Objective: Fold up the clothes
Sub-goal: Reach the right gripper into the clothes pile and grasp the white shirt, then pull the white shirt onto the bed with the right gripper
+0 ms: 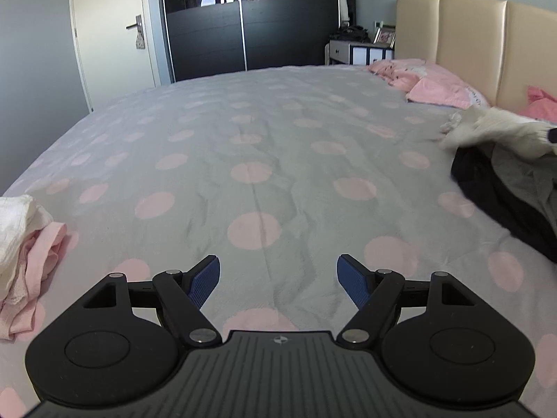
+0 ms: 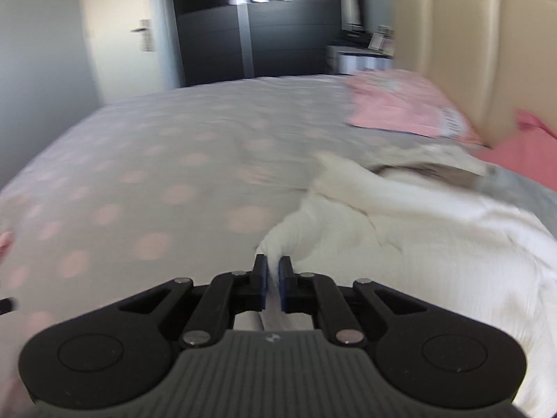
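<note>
A white ribbed garment (image 2: pixel 417 230) lies bunched on the right of the bed, and my right gripper (image 2: pixel 273 268) is shut on a pinched fold of it, the cloth pulled up between the blue pads. In the left wrist view the same white garment (image 1: pixel 487 129) shows blurred at the far right, on top of dark and grey clothes (image 1: pixel 504 184). My left gripper (image 1: pixel 278 271) stands open over the spotted bedspread (image 1: pixel 250 174) with nothing between its fingers. A small heap of white and pink clothes (image 1: pixel 24 244) lies at the left edge.
Pink pillows (image 1: pixel 435 87) rest against a cream padded headboard (image 1: pixel 487 41) at the right. Beyond the bed stand a dark sliding wardrobe (image 1: pixel 243 28), a door (image 1: pixel 111 35) and a bedside table (image 1: pixel 358 50). The grey, pink-dotted cover spreads wide across the middle.
</note>
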`<state>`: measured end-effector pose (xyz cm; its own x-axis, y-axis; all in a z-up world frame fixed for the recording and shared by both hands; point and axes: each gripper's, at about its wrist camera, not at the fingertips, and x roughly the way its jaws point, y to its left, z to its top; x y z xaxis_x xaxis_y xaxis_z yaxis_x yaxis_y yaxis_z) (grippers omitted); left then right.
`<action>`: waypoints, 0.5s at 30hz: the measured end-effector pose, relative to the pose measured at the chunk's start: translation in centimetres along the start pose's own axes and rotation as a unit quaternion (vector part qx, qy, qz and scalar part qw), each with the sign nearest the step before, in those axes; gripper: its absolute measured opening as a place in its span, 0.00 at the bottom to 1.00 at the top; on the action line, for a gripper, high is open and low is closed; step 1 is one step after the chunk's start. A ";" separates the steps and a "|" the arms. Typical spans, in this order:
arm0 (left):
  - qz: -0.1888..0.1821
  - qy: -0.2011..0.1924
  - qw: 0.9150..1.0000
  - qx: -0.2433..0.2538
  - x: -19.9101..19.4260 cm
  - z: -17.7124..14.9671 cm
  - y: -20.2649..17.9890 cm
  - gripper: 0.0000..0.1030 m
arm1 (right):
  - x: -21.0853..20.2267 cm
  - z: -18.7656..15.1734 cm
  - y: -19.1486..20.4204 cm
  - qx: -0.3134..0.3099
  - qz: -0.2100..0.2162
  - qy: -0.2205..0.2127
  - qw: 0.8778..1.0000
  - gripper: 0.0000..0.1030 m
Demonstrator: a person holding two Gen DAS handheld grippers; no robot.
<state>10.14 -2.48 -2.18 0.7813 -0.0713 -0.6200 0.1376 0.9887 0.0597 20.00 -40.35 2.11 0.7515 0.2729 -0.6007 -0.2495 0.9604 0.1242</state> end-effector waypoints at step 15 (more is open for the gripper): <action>-0.047 -0.009 0.997 -0.059 -6.7 0.5 4.0 0.72 | -5.7 -8.4 21.5 -0.113 0.263 0.106 0.952 0.08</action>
<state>5.72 1.87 2.57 0.7796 -0.1660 -0.6039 0.1387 0.9861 -0.0920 5.21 -21.74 1.58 0.3521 0.6729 -0.6506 -0.7010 0.6501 0.2931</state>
